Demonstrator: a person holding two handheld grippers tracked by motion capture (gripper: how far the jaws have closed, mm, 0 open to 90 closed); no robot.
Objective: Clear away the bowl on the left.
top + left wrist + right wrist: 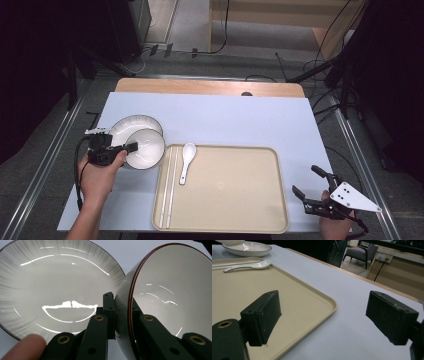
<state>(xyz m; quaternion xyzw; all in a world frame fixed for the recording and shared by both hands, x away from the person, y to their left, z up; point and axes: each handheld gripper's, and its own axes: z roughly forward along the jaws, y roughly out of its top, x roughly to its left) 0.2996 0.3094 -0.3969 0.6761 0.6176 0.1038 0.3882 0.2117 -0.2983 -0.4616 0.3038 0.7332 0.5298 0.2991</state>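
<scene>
While my left claw (131, 147) pinches the bowl (146, 148) by its rim — mouth tipped sideways (beside the plate (127, 123)) — my right claw (306, 181) stands spread.

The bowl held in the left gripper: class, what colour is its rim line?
Reddish-brown, a thin line around the white bowl; clearest in the left gripper view.

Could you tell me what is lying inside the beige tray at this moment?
In the tray lie a white spoon and chopsticks along its left side; the rest is bare. What lies under the tray is covered.
</scene>
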